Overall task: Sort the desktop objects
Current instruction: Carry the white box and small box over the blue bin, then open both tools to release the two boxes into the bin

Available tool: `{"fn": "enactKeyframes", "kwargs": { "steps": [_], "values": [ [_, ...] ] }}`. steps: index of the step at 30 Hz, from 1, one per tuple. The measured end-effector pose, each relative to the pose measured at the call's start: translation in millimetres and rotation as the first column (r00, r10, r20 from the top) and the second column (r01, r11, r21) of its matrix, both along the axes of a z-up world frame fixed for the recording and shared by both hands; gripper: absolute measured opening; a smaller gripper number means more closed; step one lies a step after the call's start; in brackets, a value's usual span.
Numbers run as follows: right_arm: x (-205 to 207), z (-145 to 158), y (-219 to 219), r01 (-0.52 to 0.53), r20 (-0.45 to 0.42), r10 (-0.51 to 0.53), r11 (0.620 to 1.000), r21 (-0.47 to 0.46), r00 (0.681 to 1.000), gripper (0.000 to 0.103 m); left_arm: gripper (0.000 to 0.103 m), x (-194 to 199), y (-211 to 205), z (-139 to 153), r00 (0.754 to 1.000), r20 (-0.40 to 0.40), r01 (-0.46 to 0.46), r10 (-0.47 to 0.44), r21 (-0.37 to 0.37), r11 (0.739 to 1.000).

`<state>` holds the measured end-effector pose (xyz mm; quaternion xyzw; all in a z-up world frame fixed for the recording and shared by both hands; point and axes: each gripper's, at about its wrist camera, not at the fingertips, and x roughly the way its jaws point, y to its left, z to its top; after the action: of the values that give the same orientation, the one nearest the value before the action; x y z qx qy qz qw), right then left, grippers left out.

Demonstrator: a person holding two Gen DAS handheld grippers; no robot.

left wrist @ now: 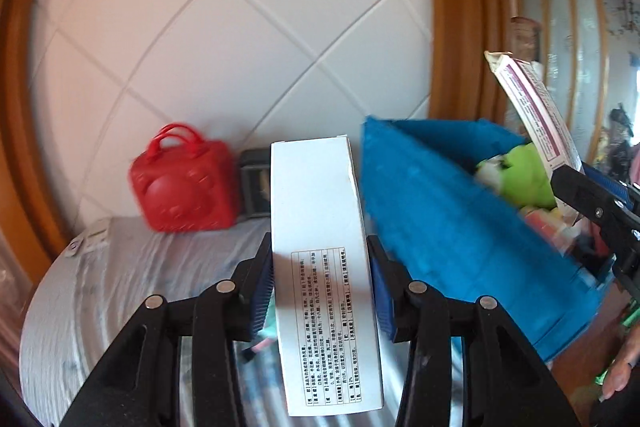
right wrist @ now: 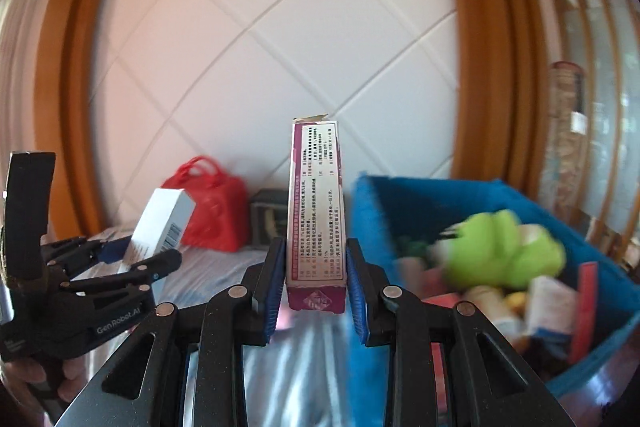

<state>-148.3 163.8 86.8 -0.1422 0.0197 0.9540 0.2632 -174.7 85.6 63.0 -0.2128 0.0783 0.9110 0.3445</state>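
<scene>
Now | left gripper point(left wrist: 322, 291) pinches white box point(left wrist: 320, 227) | right gripper point(right wrist: 312, 287) pinches purple-edged box point(right wrist: 316, 203), both raised beside blue bin point(right wrist: 600, 267) | bin holds green plush point(right wrist: 504, 251), small packets, jumbled

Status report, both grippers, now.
Left hand-held gripper shut on white box. Right hand-held gripper shut on purple box. Blue bin ahead, unobstructed.

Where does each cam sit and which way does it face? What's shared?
Left wrist: on the left gripper, facing the tiled wall; its fingers clamp a white box; a hand shows at right.
Right wrist: on the right gripper, same heading, gripping a maroon box.
Shared: red bag, blue bin, each other's gripper.
</scene>
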Motion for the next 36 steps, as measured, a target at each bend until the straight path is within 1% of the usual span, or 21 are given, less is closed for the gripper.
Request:
{"fn": "enactKeyframes", "kwargs": {
  "steps": [5,7,13,18,22,23,26,31,35,36],
  "values": [
    [47.9,13.4,53.4,0.131,-0.002,-0.131,0.991,0.025,0.991,0.029,0.042,34.5,66.7,27.0,0.995,-0.019,0.095,-0.095,0.015,0.995],
    [64.3,14.8,73.2,0.174,-0.005,-0.174,0.984,0.033,0.985,0.028,0.042,44.9,88.9,32.7,0.992,-0.022,0.127,-0.127,0.016,0.992],
    [87.9,10.8,130.5,0.250,-0.001,-0.250,0.968,0.006,0.968,0.029,0.042,77.8,155.7,36.4,0.978,-0.010,0.206,-0.206,-0.013,0.978],
    [106.8,4.9,155.7,0.292,0.031,-0.292,0.957,0.002,0.956,0.029,0.042,99.0,197.5,32.6,0.964,0.035,0.264,-0.263,-0.043,0.964],
    [116.7,-7.7,178.9,0.334,0.089,-0.333,0.943,0.010,0.939,0.029,0.042,113.6,224.5,29.6,0.957,0.038,0.289,-0.287,-0.075,0.954],
    [118.4,-12.3,190.7,0.342,0.108,-0.341,0.940,0.009,0.934,0.029,0.042,115.7,230.4,28.0,0.955,0.044,0.296,-0.293,-0.082,0.952],
    [119.3,-24.2,202.0,0.354,0.152,-0.348,0.935,-0.015,0.925,0.029,0.042,120.6,243.8,23.1,0.951,0.061,0.309,-0.304,-0.103,0.945],
    [123.4,-37.7,227.7,0.371,0.185,-0.360,0.928,-0.023,0.914,0.029,0.042,124.8,260.2,17.1,0.951,0.064,0.309,-0.302,-0.136,0.941],
    [122.5,-42.8,235.0,0.373,0.201,-0.361,0.928,-0.022,0.911,0.029,0.042,122.7,266.1,13.5,0.956,0.065,0.294,-0.287,-0.149,0.944],
    [122.0,-43.7,235.6,0.372,0.205,-0.360,0.928,-0.021,0.910,0.031,0.042,122.2,266.6,12.6,0.955,0.065,0.297,-0.290,-0.150,0.943]
  ]
}}
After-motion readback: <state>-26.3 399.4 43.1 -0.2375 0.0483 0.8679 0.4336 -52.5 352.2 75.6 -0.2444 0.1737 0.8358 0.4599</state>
